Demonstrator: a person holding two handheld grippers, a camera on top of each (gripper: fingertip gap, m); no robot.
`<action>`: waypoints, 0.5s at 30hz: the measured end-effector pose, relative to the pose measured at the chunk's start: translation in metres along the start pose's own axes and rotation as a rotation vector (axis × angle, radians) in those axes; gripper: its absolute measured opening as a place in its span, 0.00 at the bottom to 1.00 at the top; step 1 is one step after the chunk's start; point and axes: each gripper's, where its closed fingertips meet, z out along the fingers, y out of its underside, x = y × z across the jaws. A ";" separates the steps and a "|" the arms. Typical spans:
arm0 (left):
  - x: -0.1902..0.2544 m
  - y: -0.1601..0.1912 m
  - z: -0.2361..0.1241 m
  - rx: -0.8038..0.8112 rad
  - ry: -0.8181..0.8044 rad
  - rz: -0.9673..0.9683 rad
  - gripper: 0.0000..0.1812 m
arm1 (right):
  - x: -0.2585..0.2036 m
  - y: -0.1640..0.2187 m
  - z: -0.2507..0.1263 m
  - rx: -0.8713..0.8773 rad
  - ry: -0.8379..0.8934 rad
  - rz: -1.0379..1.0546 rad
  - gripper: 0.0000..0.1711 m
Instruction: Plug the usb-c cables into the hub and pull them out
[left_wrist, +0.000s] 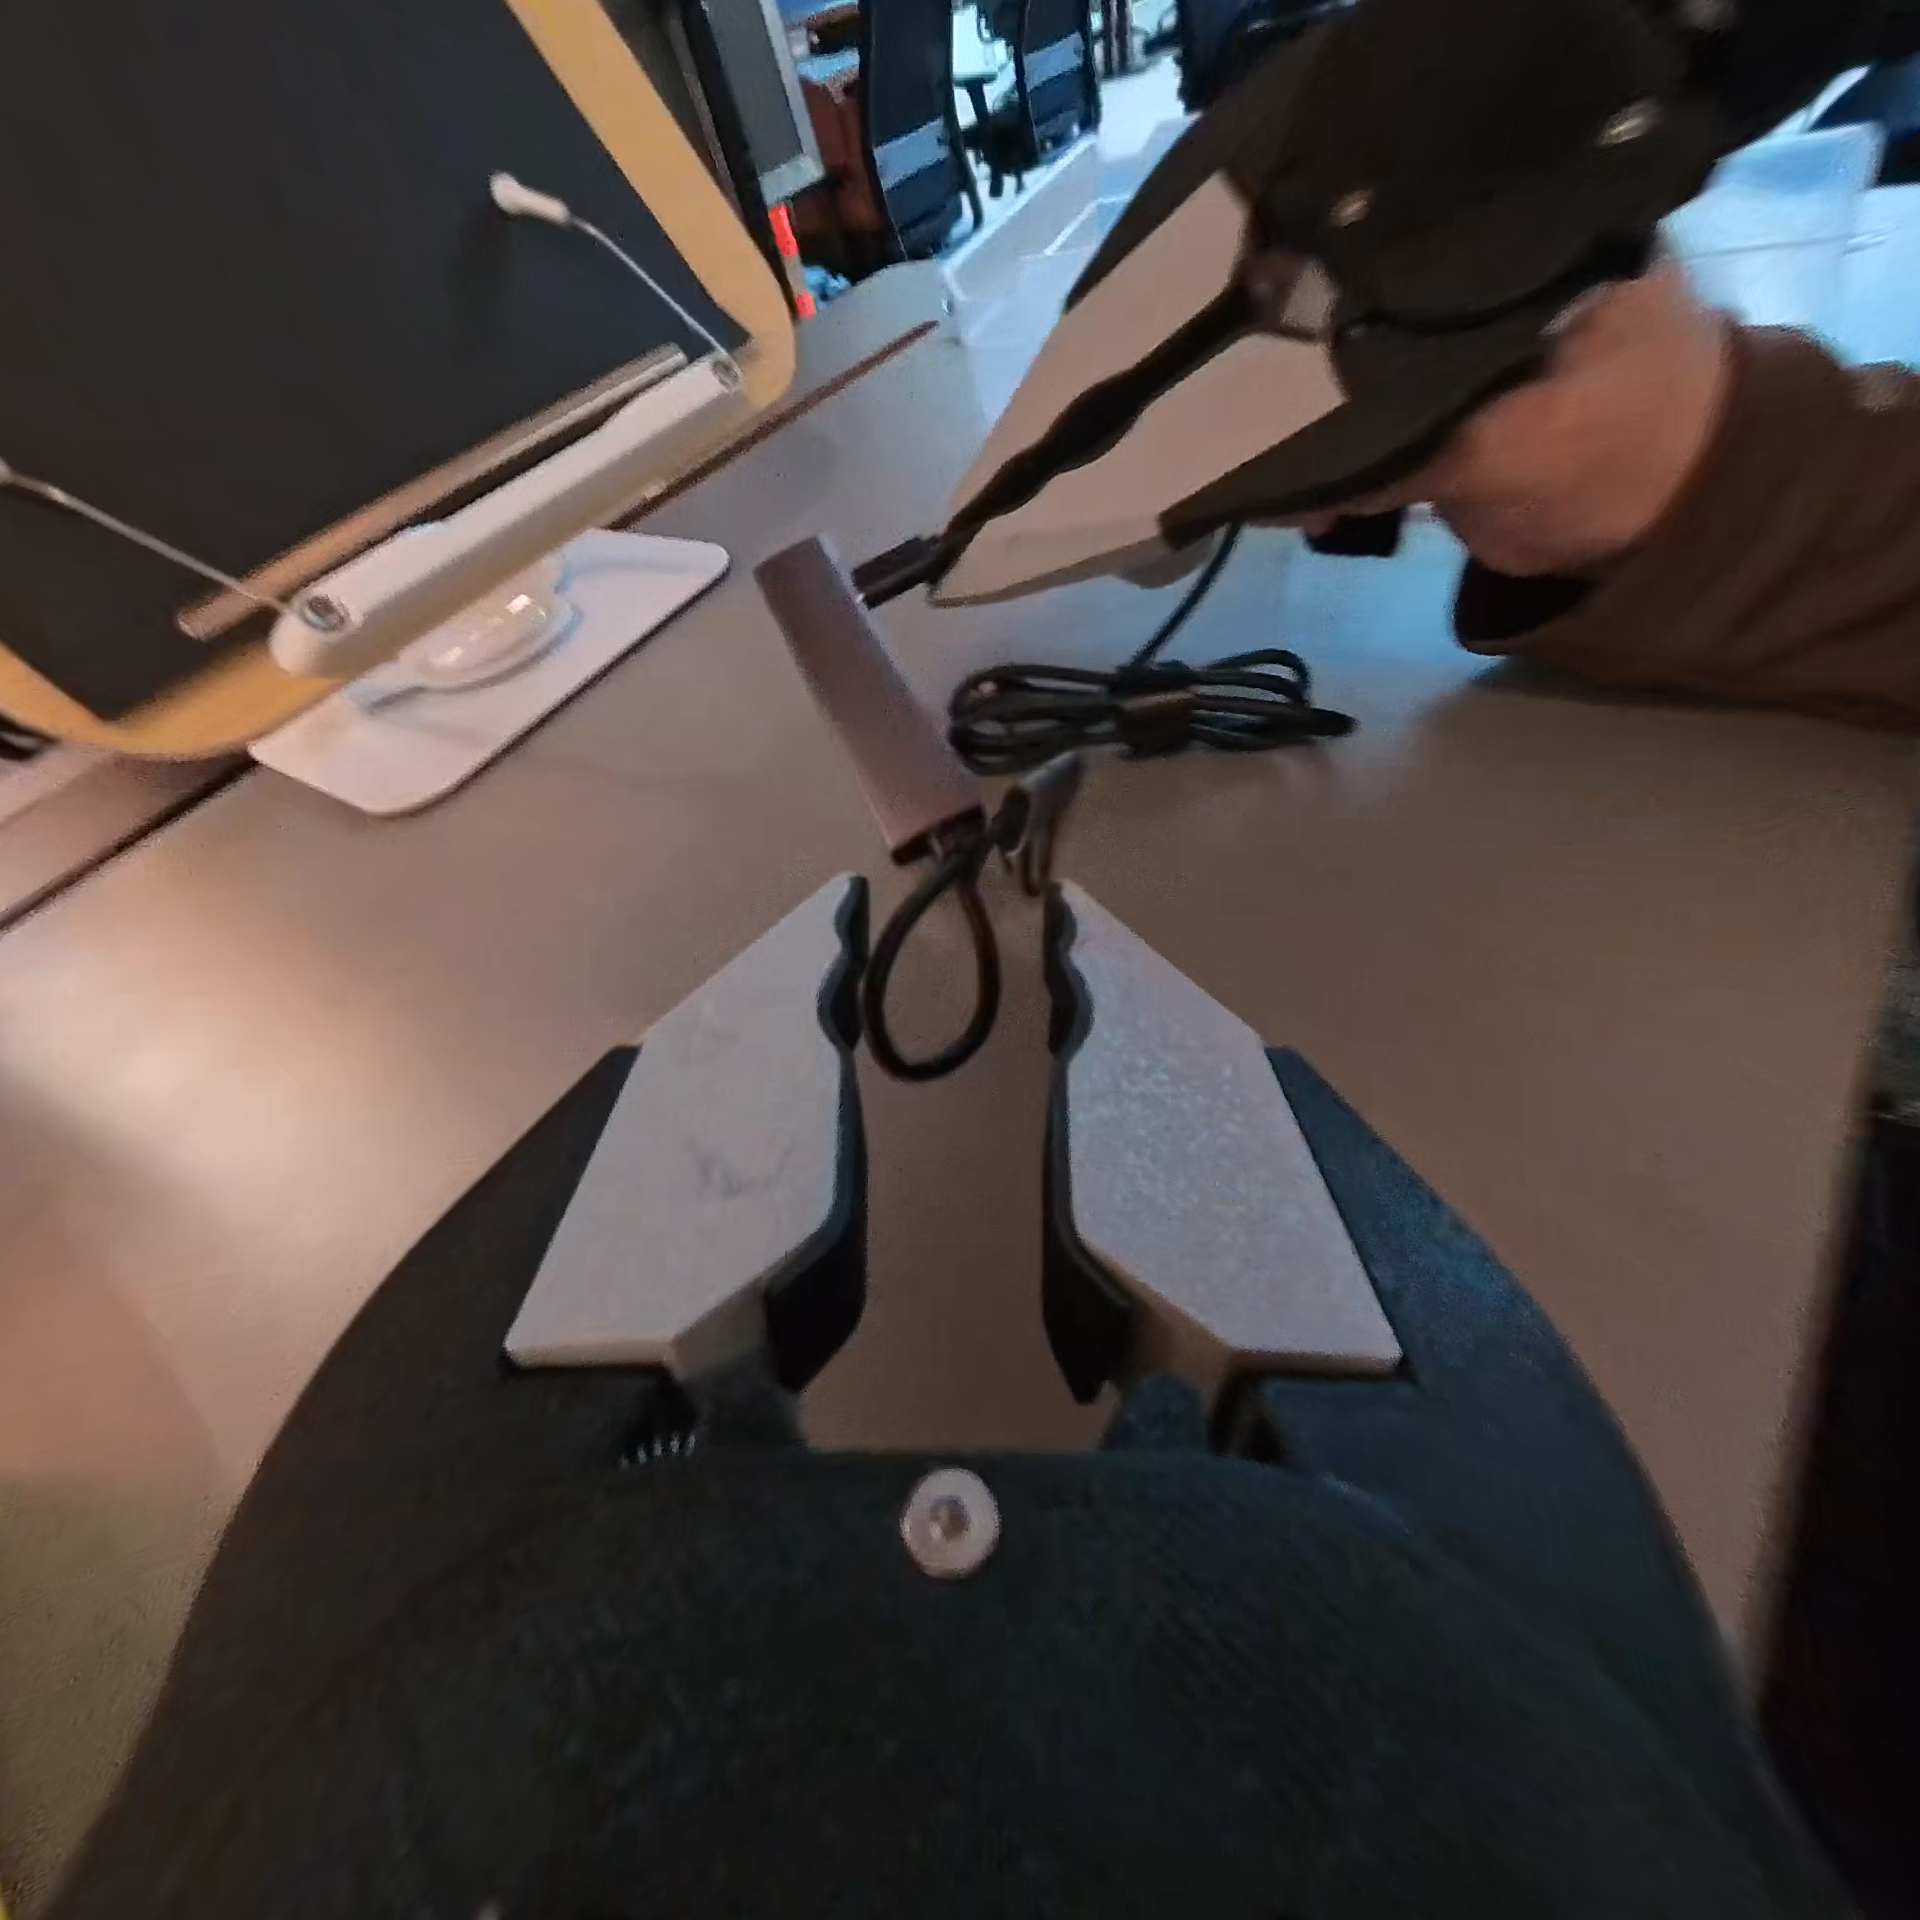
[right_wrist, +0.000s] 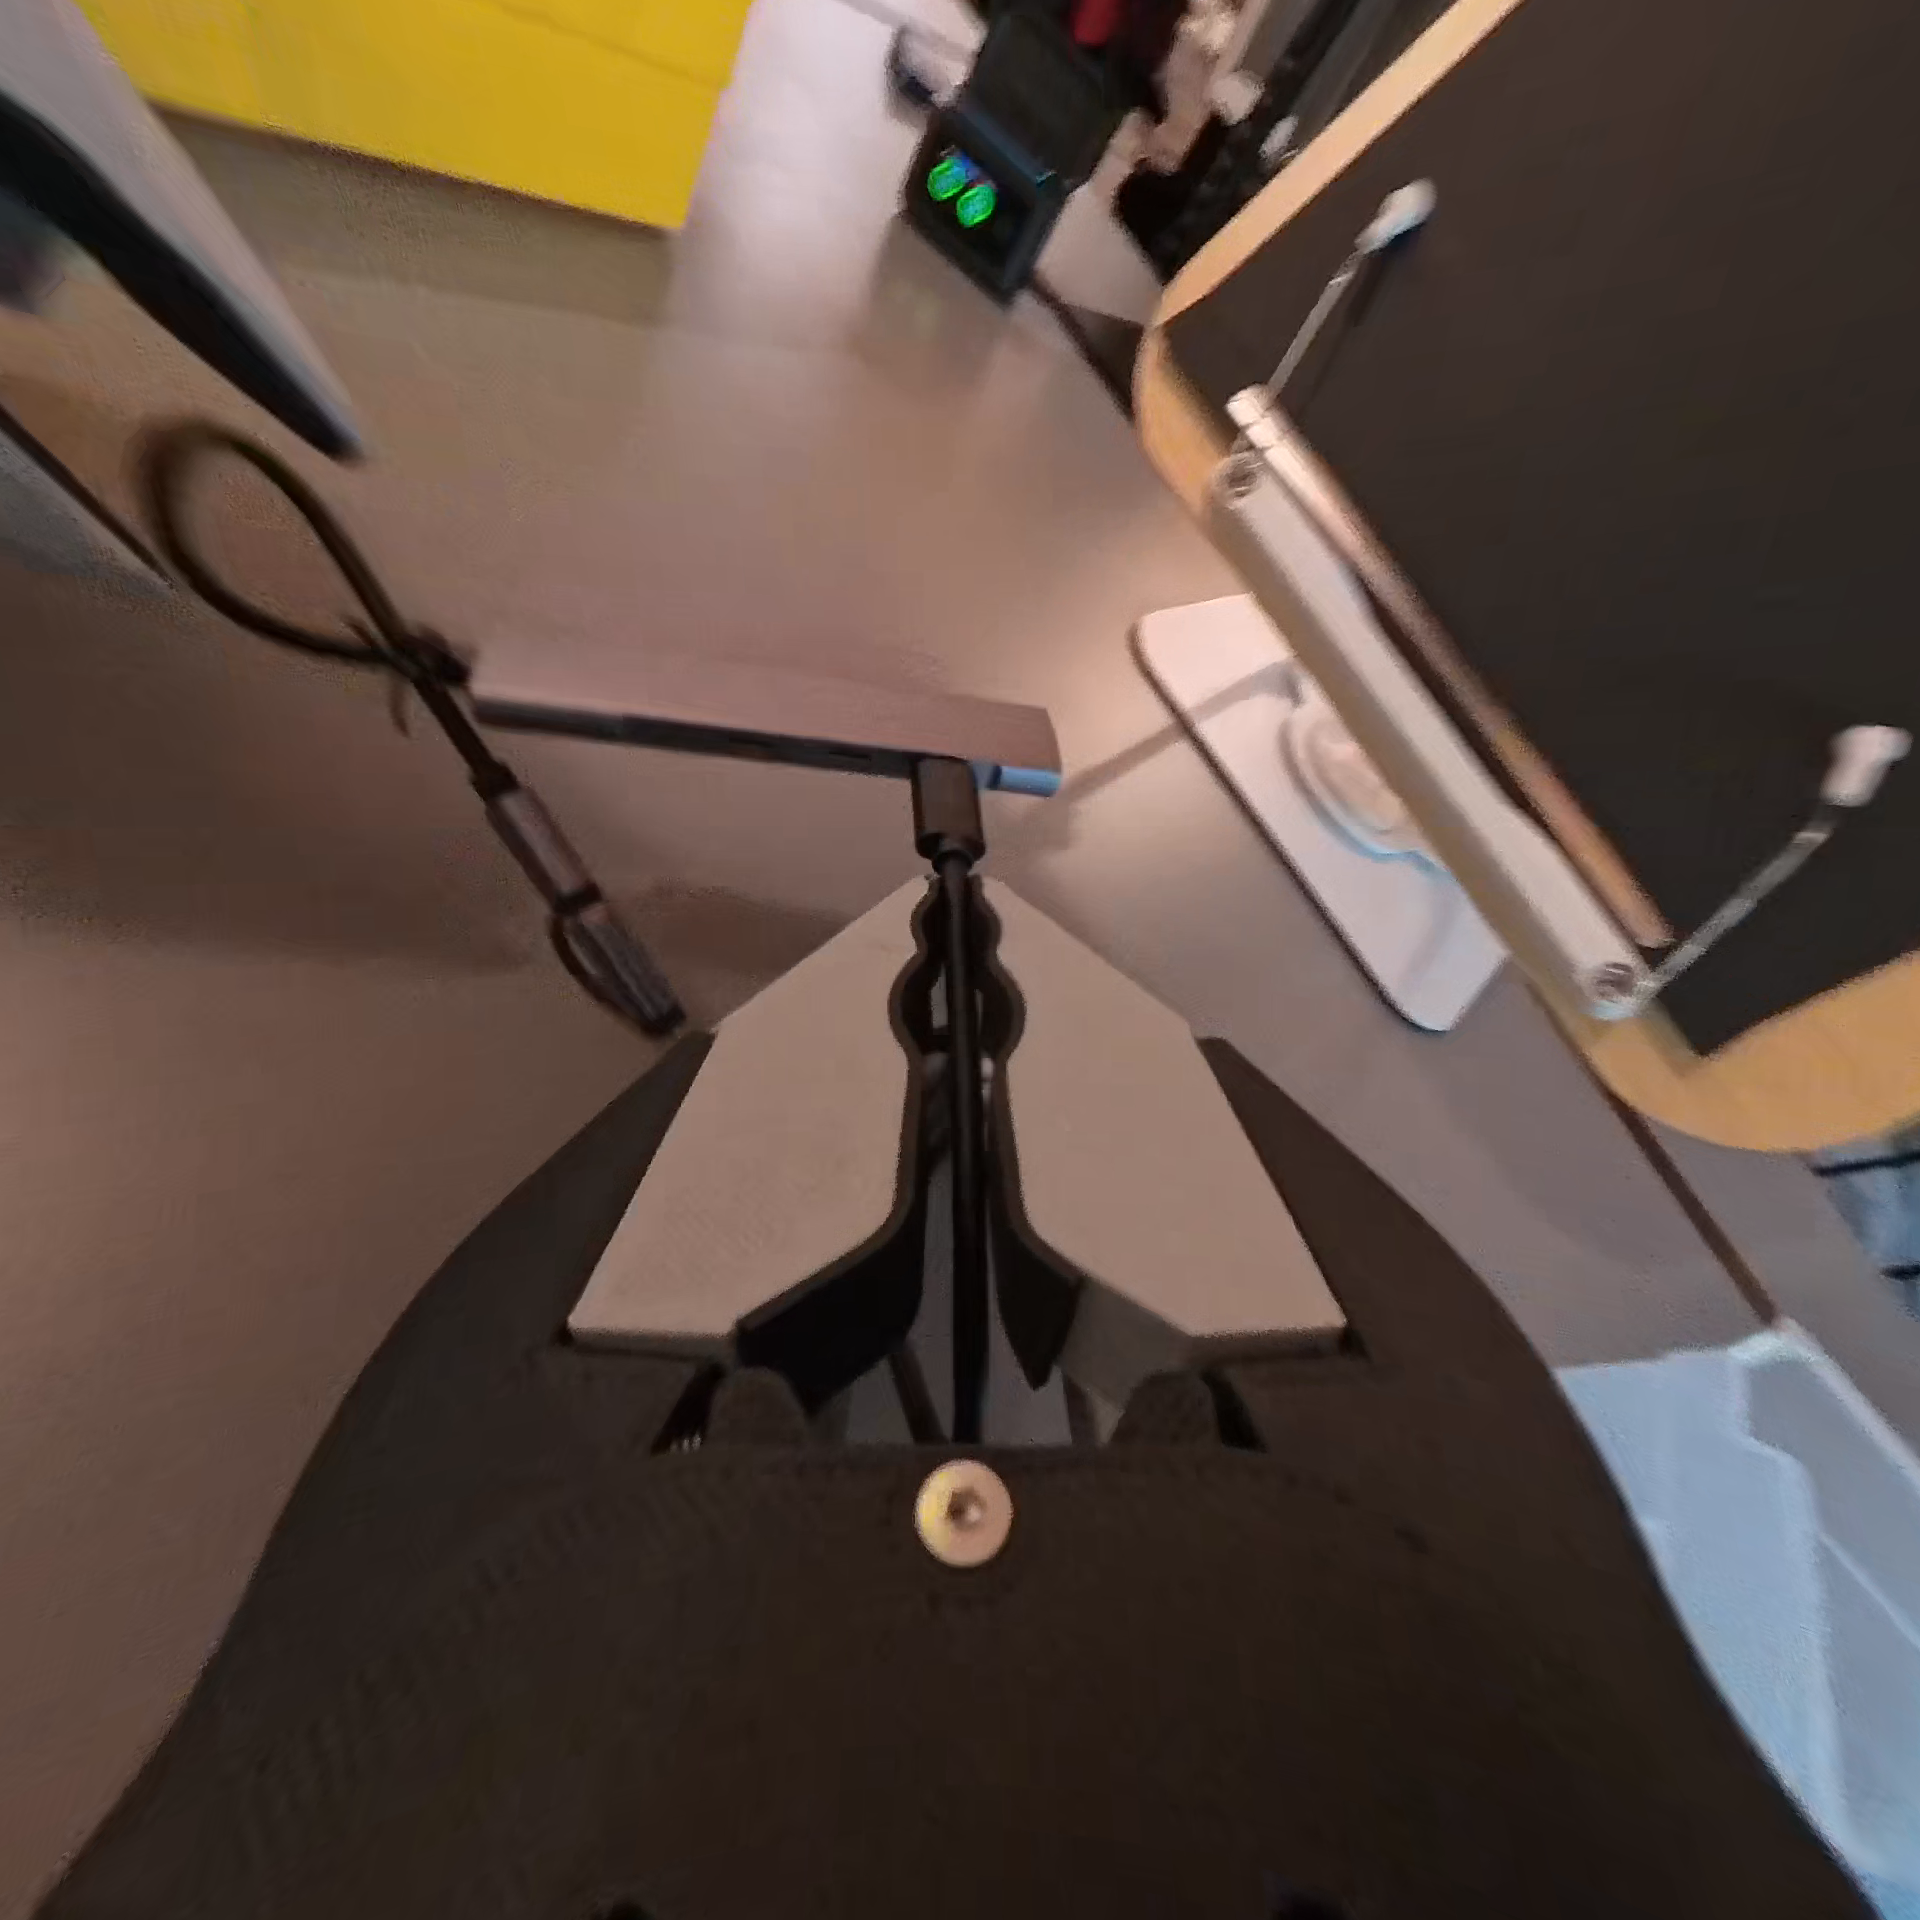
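The grey hub lies on the brown table, long axis pointing away from my left gripper. That gripper is open and empty, its jaws on either side of the hub's own short black cable loop. My right gripper is shut on a black USB-C cable; it also shows in the left wrist view. The cable's plug sits at the hub's side port near its far end; whether it is fully seated I cannot tell. The rest of that cable lies coiled right of the hub.
A tilted black panel with a tan rim on a white stand base rises left of the hub; it also shows in the right wrist view. A person's hand and brown sleeve hold the right gripper. A small black device with green lights sits far back. The gap from one gripper's tips to the other's is roughly 10 cm.
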 end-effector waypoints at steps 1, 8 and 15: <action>0.009 -0.002 -0.016 -0.007 0.032 -0.045 0.13 | -0.008 0.003 0.003 -0.021 -0.042 -0.005 0.00; -0.094 -0.028 -0.196 -0.108 -0.321 -0.070 0.16 | -0.040 0.013 0.015 -0.113 -0.150 -0.021 0.00; -0.183 0.074 -0.257 -0.570 -0.398 -0.411 0.14 | -0.043 0.014 0.015 -0.110 -0.164 -0.005 0.01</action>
